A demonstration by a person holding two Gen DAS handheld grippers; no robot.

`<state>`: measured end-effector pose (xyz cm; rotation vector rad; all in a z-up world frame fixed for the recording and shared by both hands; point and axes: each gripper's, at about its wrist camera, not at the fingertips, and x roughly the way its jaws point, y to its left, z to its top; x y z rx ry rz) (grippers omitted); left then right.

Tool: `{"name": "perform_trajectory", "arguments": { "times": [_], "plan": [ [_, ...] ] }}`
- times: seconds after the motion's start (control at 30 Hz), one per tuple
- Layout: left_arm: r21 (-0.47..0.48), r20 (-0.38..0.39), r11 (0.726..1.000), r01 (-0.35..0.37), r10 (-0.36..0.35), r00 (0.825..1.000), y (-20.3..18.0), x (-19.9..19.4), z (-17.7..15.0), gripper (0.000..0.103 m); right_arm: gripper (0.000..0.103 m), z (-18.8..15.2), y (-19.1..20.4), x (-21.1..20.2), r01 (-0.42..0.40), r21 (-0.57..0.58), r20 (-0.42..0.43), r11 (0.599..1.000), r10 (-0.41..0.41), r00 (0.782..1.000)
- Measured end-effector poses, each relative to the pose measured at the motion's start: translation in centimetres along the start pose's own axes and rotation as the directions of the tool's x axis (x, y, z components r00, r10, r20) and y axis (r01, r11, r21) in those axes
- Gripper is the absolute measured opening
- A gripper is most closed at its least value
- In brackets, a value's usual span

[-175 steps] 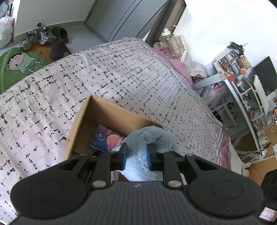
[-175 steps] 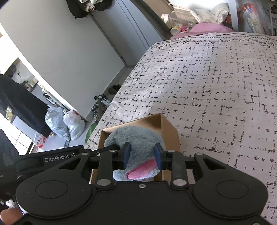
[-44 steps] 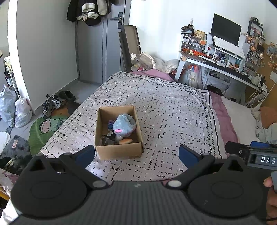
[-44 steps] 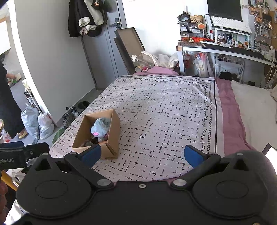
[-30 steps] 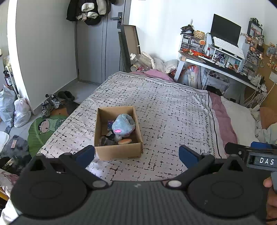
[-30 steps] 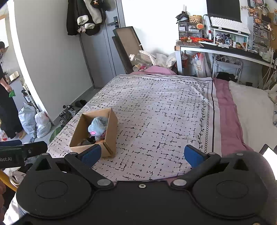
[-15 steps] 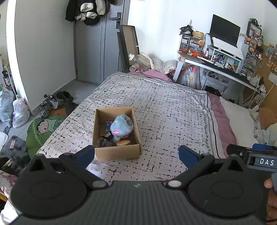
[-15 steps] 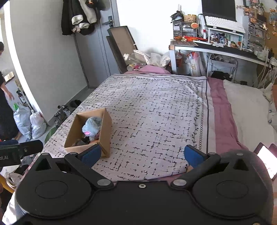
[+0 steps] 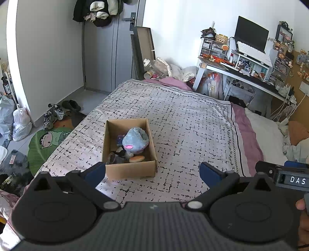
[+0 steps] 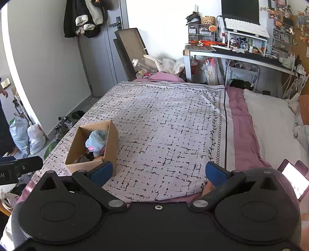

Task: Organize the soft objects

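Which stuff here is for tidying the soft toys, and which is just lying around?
For the job:
box
blue plush
left gripper, open
right gripper, open

Just lying around:
shoes
bags
monitor
coats

The brown cardboard box (image 9: 129, 171) holds a pale blue plush toy (image 9: 136, 140) with a pink patch. The bedspread (image 9: 183, 119) is white with a black broken-grid pattern, a mauve sheet (image 10: 243, 131) at its right. Both grippers carry blue pads (image 9: 95, 171) on black bodies.
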<state>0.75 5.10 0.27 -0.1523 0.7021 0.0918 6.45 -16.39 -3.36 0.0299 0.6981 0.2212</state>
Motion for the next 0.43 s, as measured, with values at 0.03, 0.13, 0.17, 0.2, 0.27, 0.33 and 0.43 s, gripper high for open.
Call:
{"name": "perform_trajectory", "arguments": {
  "times": [0.03, 0.13, 0.17, 0.2, 0.27, 0.33, 0.43],
  "plan": [
    [-0.001, -0.002, 1.000, -0.001, 0.001, 1.000, 0.1, 0.1, 0.0, 0.103, 0.103, 0.0, 0.0, 0.0, -0.001, 0.000, -0.001, 1.000, 0.001, 1.000],
    [-0.004, -0.007, 1.000, -0.002, 0.002, 1.000, 0.3, 0.1, -0.1, 0.102, 0.103, -0.1, 0.2, 0.2, -0.006, 0.000, -0.004, 1.000, 0.006, 1.000],
    [-0.005, -0.008, 1.000, -0.002, 0.002, 1.000, 0.4, 0.2, -0.1, 0.103, 0.103, -0.2, 0.2, 0.3, -0.007, -0.001, -0.005, 1.000, 0.007, 1.000],
    [-0.005, -0.010, 1.000, -0.003, 0.003, 1.000, 0.5, 0.3, -0.2, 0.102, 0.103, -0.2, 0.3, 0.4, -0.008, -0.003, -0.005, 1.000, 0.008, 1.000],
    [-0.003, -0.013, 1.000, -0.005, 0.005, 1.000, 0.6, 0.4, -0.3, 0.103, 0.103, -0.2, 0.5, 0.7, -0.011, -0.009, -0.007, 1.000, 0.011, 1.000],
    [-0.002, -0.010, 1.000, -0.006, 0.006, 1.000, 0.7, 0.5, -0.4, 0.102, 0.103, -0.2, 0.5, 0.9, -0.008, -0.011, -0.008, 1.000, 0.008, 1.000],
    [0.004, -0.009, 1.000, -0.006, 0.006, 1.000, 0.7, 0.8, -0.6, 0.102, 0.103, -0.1, 0.9, 1.4, -0.008, -0.024, -0.012, 1.000, 0.007, 1.000]
  ]
}}
